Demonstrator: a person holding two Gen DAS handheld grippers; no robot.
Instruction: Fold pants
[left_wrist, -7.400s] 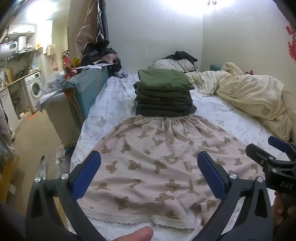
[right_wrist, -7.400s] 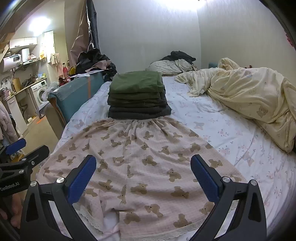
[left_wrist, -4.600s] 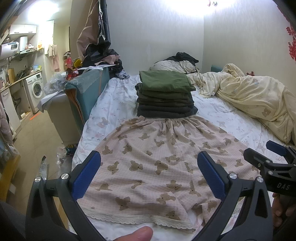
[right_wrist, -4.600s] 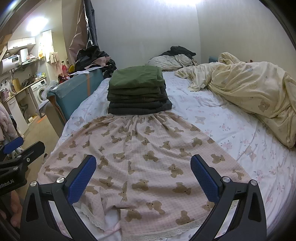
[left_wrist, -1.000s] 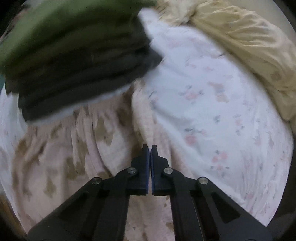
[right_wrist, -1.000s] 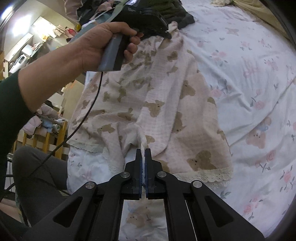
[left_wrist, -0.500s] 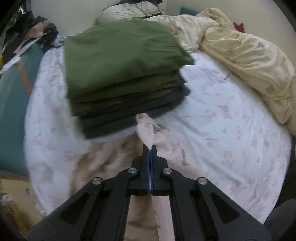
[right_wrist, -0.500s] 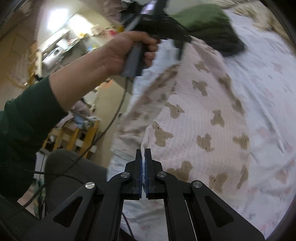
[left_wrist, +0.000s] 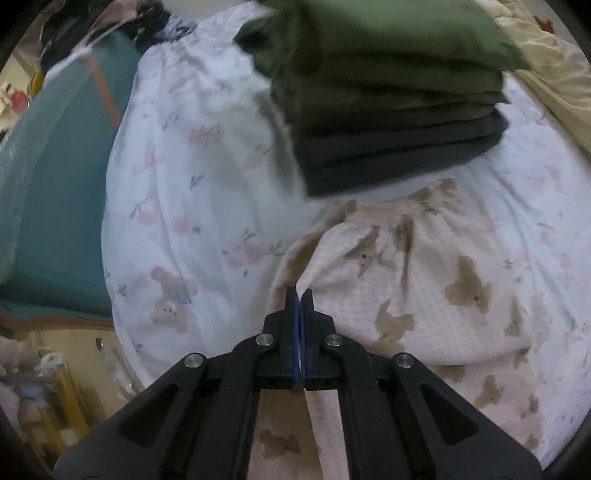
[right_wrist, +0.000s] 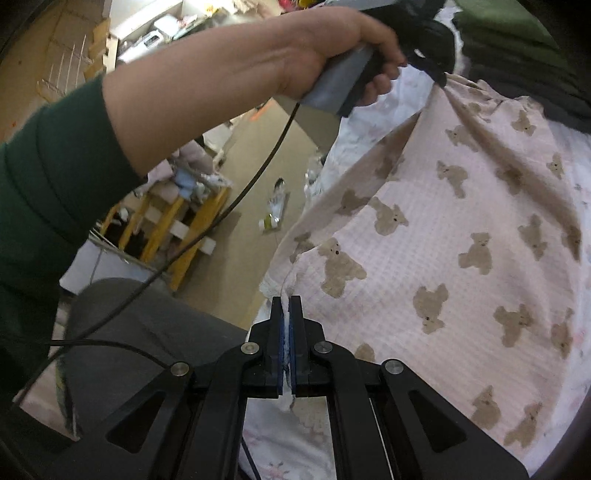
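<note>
Left gripper (left_wrist: 299, 295) jaws pinched the pants (left_wrist: 443, 295) at the waistband corner, just beside the folded stack (left_wrist: 388, 110). Right gripper (right_wrist: 286, 302) jaws clamped the lace hem. Pants lay doubled over on the bed (left_wrist: 177, 166), toward its left edge.

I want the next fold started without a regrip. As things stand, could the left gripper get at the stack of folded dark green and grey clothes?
Probably not freely. The left gripper is shut on the pink bear-print pants, so it is occupied, though the stack of folded dark green and grey clothes lies just ahead with only bedsheet between.
</note>
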